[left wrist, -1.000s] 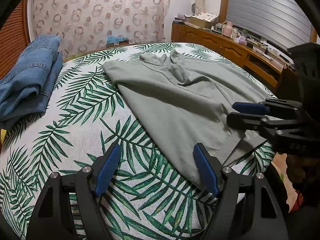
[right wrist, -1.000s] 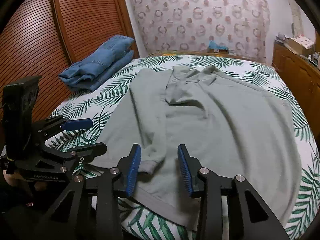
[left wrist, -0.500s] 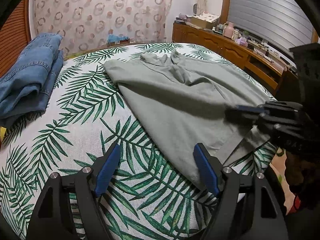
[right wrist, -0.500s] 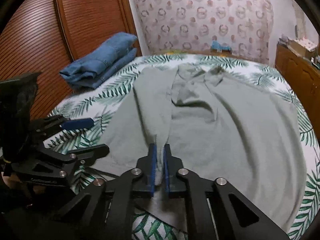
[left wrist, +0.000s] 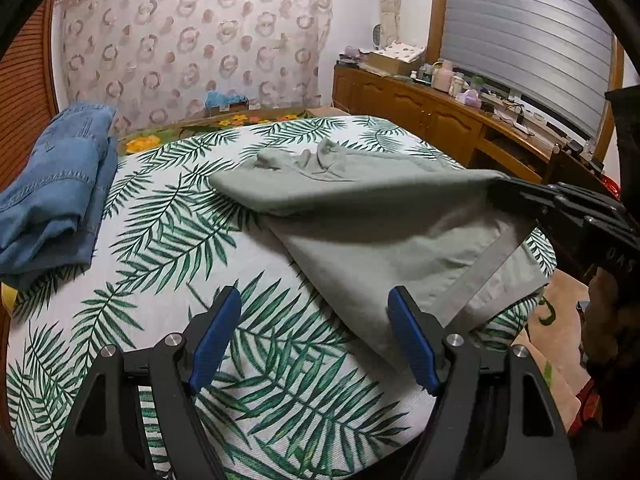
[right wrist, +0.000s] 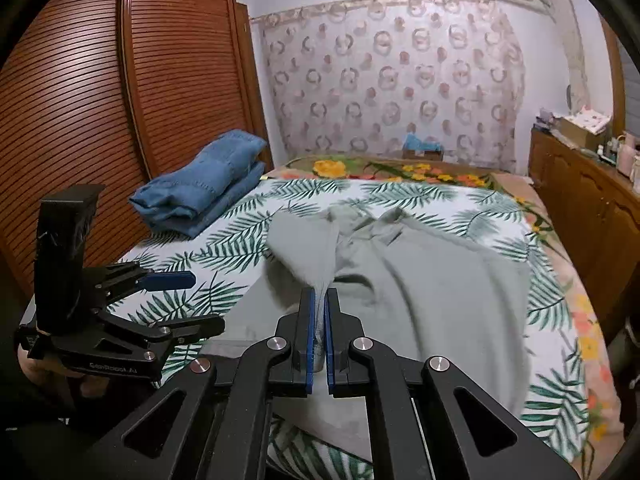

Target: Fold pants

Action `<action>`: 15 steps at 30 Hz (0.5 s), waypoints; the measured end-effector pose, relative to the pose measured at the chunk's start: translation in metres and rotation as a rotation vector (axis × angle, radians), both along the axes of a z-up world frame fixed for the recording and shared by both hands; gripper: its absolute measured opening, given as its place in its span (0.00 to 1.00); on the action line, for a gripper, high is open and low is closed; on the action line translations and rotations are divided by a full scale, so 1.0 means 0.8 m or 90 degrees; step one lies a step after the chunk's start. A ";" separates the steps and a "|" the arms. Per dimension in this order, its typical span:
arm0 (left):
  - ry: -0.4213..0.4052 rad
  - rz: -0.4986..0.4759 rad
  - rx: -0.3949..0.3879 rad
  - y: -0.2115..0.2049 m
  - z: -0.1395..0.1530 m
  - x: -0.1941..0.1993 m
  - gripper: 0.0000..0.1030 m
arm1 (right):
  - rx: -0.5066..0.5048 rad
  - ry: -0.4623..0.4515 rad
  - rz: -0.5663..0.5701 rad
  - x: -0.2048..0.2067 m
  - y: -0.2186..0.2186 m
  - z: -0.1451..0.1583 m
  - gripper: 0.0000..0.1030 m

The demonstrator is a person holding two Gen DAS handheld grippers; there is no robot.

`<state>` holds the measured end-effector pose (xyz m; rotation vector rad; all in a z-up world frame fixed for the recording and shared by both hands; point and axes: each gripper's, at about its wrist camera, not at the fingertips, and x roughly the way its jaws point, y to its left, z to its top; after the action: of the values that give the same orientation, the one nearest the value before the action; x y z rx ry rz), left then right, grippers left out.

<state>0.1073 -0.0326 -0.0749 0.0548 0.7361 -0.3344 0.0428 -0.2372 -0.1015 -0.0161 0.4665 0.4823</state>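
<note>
A grey-green garment [left wrist: 360, 216] lies spread on the palm-leaf bedspread [left wrist: 168, 264]; it also shows in the right wrist view [right wrist: 440, 288]. My right gripper [right wrist: 319, 312] is shut on a pinched fold of its left part and holds that fold lifted above the bed. From the left wrist view the right gripper [left wrist: 520, 192] shows at the right with the cloth stretched up to it. My left gripper [left wrist: 312, 320] is open and empty, low over the bedspread next to the garment's near edge; it also shows in the right wrist view [right wrist: 188, 300].
Folded blue jeans [left wrist: 56, 192] lie at the bed's far left, beside a slatted wooden wardrobe [right wrist: 100, 112]. A wooden cabinet [left wrist: 440, 120] with small items runs along the right wall. The bed's near edge drops off just in front of the grippers.
My right gripper closed on a fold of the garment and lifted it off the bed. My left gripper stayed open and barely moved.
</note>
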 end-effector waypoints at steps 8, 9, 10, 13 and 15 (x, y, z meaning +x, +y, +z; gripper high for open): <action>0.000 -0.010 0.005 -0.013 0.001 0.002 0.74 | -0.004 -0.017 -0.033 -0.026 -0.003 -0.003 0.04; 0.000 -0.014 0.006 -0.016 0.002 0.003 0.74 | -0.003 -0.018 -0.036 -0.029 -0.004 -0.002 0.04; -0.001 -0.016 0.007 -0.017 0.002 0.003 0.74 | -0.003 -0.019 -0.039 -0.032 -0.005 -0.002 0.04; -0.003 -0.023 0.009 -0.025 0.005 0.004 0.74 | 0.001 -0.023 -0.048 -0.039 -0.004 0.001 0.04; -0.005 -0.027 0.010 -0.030 0.007 0.005 0.74 | 0.002 -0.027 -0.055 -0.047 -0.004 0.002 0.04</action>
<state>0.1110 -0.0570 -0.0694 0.0868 0.7312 -0.3684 0.0055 -0.2406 -0.0999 -0.0040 0.4230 0.3972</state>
